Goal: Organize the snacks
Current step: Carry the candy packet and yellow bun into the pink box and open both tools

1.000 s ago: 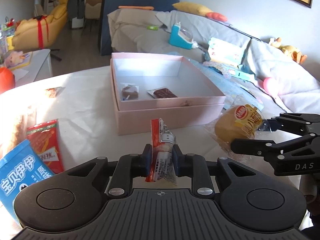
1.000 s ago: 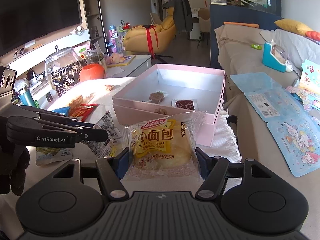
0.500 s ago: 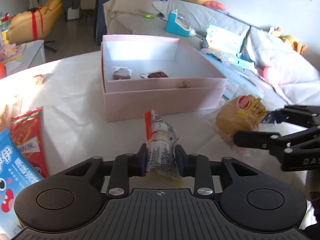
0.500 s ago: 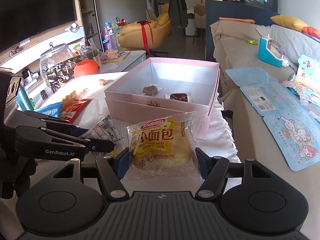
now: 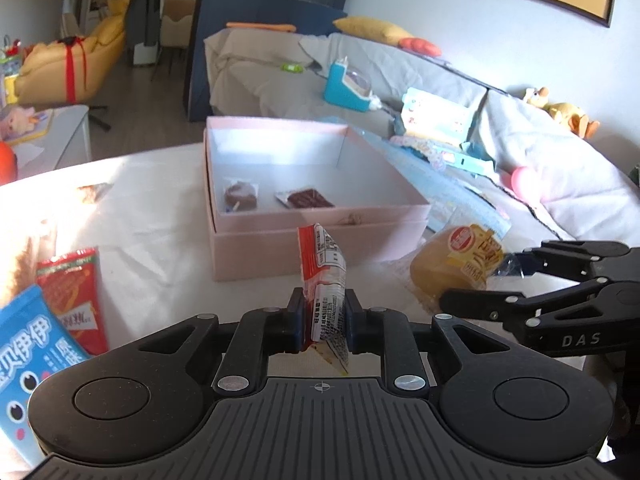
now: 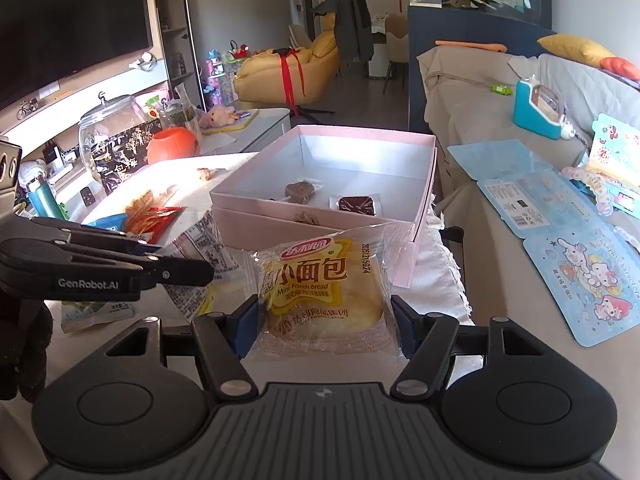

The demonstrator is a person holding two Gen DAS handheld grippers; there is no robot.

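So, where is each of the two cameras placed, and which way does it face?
Left wrist: on the left hand-held gripper, looking forward over its red-and-white sachet to the pink box.
Right wrist: on the right hand-held gripper, looking forward over its bread packet.
Shared: the pink box, both snacks, each other's gripper.
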